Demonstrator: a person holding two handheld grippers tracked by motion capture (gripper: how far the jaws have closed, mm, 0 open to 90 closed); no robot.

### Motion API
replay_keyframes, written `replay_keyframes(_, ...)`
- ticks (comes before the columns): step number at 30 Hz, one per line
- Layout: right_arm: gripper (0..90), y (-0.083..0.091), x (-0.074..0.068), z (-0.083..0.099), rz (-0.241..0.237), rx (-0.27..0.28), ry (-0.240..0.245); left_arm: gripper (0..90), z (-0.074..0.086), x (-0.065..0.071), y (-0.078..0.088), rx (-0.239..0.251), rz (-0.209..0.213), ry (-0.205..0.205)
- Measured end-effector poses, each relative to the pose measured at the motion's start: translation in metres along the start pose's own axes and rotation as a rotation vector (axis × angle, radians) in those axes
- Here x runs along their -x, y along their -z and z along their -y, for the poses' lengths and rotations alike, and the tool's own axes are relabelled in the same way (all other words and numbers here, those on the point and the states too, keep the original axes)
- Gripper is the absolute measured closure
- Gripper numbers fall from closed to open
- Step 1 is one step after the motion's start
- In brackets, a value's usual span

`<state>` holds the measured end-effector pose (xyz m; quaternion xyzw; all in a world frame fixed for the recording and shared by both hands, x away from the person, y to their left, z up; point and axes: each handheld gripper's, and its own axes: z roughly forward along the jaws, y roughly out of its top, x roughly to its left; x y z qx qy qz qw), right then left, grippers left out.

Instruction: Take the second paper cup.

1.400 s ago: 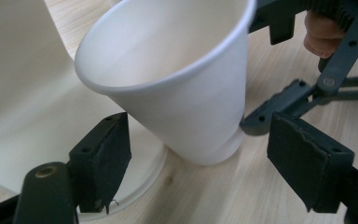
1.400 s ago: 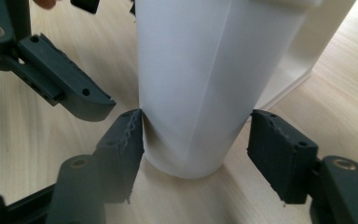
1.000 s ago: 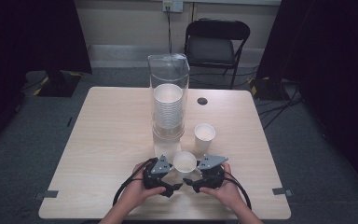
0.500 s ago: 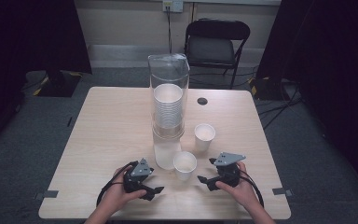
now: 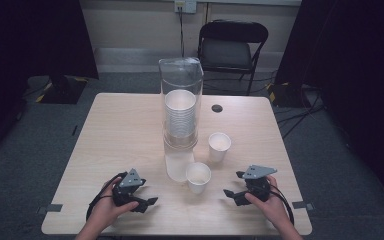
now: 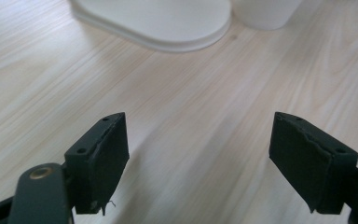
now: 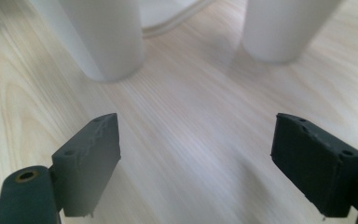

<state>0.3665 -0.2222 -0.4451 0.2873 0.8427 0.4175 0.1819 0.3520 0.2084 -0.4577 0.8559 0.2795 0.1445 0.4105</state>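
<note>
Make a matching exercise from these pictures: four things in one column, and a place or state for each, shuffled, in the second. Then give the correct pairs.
Things
1. stack of paper cups
2. nearer loose paper cup
3. folding chair
4. left gripper

Places or states
A. on the floor beyond the table's far edge
B. jaws wide apart, nothing between them, over bare wood
C. inside the clear dispenser tube
D. upright on the table between the two grippers

Pairs: 1-C, 2-D, 3-A, 4-B
</note>
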Motion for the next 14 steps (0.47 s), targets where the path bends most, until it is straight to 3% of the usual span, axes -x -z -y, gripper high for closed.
replay_keyframes(4, 14.9, 0.007, 0.010, 0.013, 0.040, -0.053, -0.007, 19.2, 0.011, -0.005, -0.001, -0.014, -0.007, 0.035)
replay_keyframes(5, 15.0, 0.008, 0.012, 0.014, 0.046, -0.055, -0.010, 18.9, 0.012, -0.005, -0.002, -0.007, -0.013, 0.018)
replay_keyframes(8, 14.9, 0.010, 0.015, 0.017, 0.054, -0.063, -0.009, 18.4, 0.013, -0.005, -0.003, 0.001, -0.016, 0.021)
replay_keyframes(10, 15.0, 0.013, 0.018, 0.020, 0.070, -0.080, -0.002, 18.2, 0.014, -0.005, -0.003, 0.002, -0.030, -0.020)
replay_keyframes(14, 15.1, 0.019, 0.023, 0.022, 0.087, -0.065, -0.012, 16.4, 0.015, -0.005, -0.005, 0.006, -0.031, -0.037)
